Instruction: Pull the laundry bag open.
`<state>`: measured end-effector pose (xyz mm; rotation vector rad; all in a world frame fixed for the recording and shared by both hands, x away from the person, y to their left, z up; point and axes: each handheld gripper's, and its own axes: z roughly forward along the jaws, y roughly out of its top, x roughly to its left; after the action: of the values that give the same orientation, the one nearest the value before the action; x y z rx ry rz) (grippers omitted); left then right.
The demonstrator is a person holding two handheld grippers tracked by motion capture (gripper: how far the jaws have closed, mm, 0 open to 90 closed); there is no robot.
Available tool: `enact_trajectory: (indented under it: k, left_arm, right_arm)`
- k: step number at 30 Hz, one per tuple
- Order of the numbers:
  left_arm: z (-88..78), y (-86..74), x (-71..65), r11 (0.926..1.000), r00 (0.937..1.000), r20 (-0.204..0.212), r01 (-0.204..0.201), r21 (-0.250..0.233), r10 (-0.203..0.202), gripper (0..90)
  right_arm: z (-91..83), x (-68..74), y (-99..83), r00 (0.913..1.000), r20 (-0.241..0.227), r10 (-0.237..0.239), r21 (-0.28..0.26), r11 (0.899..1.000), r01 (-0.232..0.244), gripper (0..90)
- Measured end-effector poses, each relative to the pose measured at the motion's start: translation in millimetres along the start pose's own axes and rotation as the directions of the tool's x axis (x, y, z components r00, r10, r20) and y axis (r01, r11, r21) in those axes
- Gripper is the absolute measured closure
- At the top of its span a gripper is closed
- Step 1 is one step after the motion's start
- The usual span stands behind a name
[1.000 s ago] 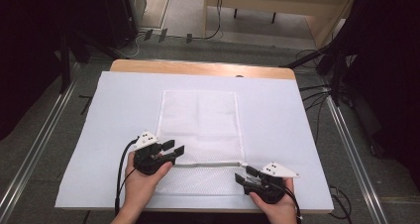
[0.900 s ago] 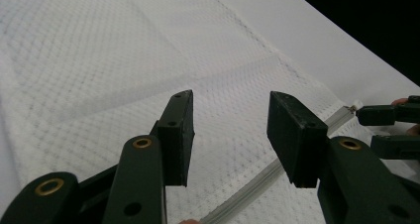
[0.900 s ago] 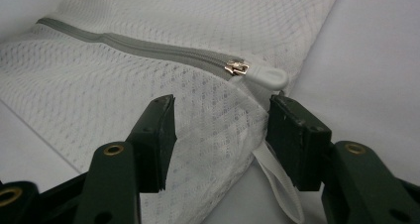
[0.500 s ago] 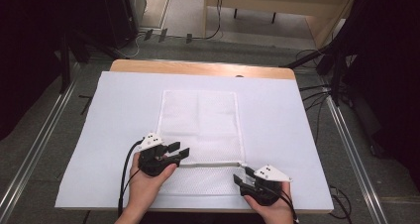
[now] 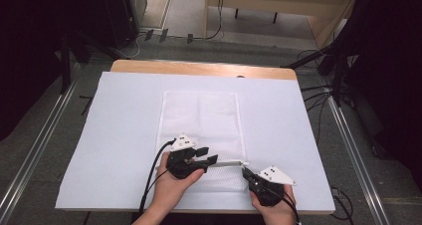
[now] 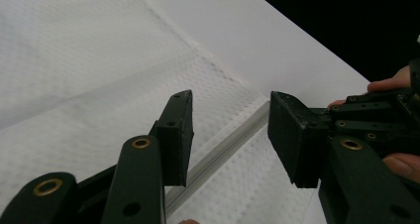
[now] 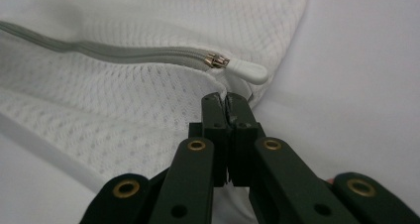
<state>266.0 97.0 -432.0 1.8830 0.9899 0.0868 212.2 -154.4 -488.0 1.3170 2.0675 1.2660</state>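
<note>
High view: a white mesh laundry bag [image 5: 201, 135] lies flat in the middle of the frame on a white sheet [image 5: 124, 125] that covers the table. Its grey zipper [image 5: 226, 164] runs across the bag's lower part. The left gripper [image 5: 209, 156] sits at the bag's lower left with its jaws spread apart, pointing right along the zipper line. The right gripper [image 5: 245, 171] is at the bag's lower right corner, tips right at the zipper's end.

Left gripper view: jaws wide open, and the zipper [image 6: 223, 152] passes diagonally through the gap between them, touching neither. The other hand [image 6: 396, 120] shows at the right edge.

Right gripper view: jaws pressed together, pinching the mesh edge of the bag [image 7: 148, 100] just below the zipper pull [image 7: 240, 68], which lies free above the tips.
</note>
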Motion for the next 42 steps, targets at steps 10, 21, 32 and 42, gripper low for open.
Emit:
enact_trajectory:
  k: [10,21,32,42]
  left_arm:
    - [38.7,15.6,-29.5,0.9993,0.9996,0.013,0.023,0.031,-0.023,47.5]
    - [62.6,22.3,-43.8,0.9945,0.9955,-0.09,0.037,0.098,-0.028,34.7]
    - [51.6,24.9,-34.4,0.9928,0.9954,-0.03,0.093,0.075,-0.091,59.8]
    - [37.0,17.9,-22.3,0.9881,0.9875,0.072,0.135,0.074,-0.14,77.2]
  right_arm:
    - [-9.9,9.0,6.2,0.9976,-0.02,-0.066,-0.095,0.993,0.064,90.0]
    - [-11.6,16.4,8.1,0.9921,-0.054,-0.114,-0.131,0.986,0.106,90.0]
    - [-13.3,16.7,9.5,0.9896,-0.059,-0.131,-0.139,0.983,0.122,90.0]
    - [-13.7,15.7,9.4,0.9904,-0.043,-0.132,-0.139,0.982,0.125,90.0]
